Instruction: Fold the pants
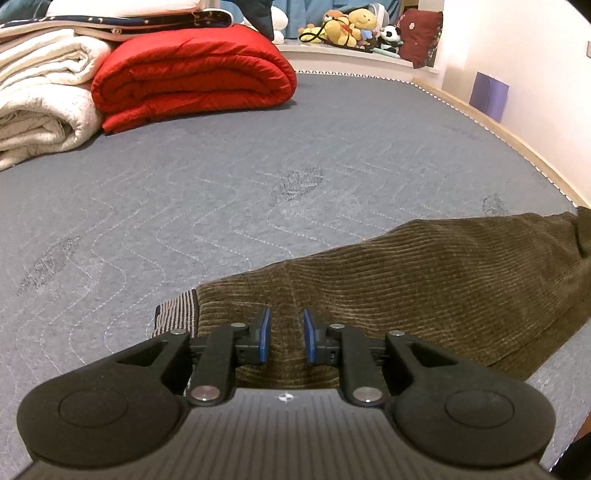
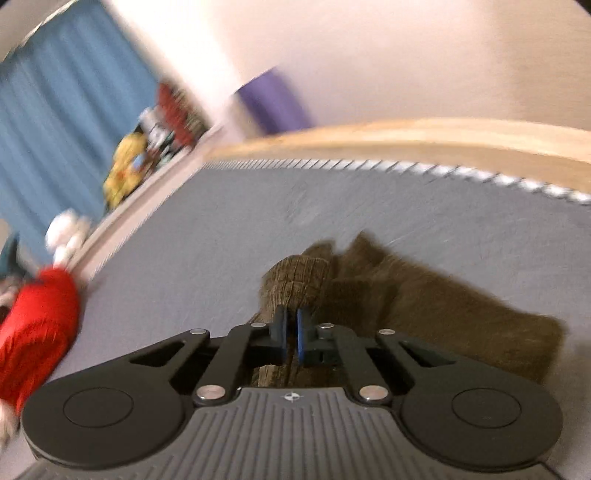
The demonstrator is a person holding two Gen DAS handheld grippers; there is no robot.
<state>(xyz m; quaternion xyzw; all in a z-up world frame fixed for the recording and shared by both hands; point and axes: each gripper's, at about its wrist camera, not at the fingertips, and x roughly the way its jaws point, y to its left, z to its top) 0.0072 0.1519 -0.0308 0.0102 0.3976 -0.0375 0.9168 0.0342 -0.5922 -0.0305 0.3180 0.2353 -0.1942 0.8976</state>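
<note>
Brown corduroy pants [image 1: 424, 273] lie on the grey quilted mattress [image 1: 221, 184], stretching from the centre to the right edge. A striped ribbed band [image 1: 177, 314] shows at their near left end. My left gripper [image 1: 286, 326] hovers just over this end, its blue pads a little apart with nothing between them. In the blurred right wrist view, my right gripper [image 2: 291, 321] is shut on a bunched fold of the pants [image 2: 295, 280] and holds it raised above the rest of the fabric [image 2: 461, 321].
A rolled red quilt [image 1: 192, 77] and white blankets [image 1: 40, 103] lie at the mattress's far left. Stuffed toys [image 1: 347, 27] sit on a shelf behind. A wooden bed rail [image 2: 406, 140] runs along the wall side, with a purple box [image 1: 489, 96] beyond it.
</note>
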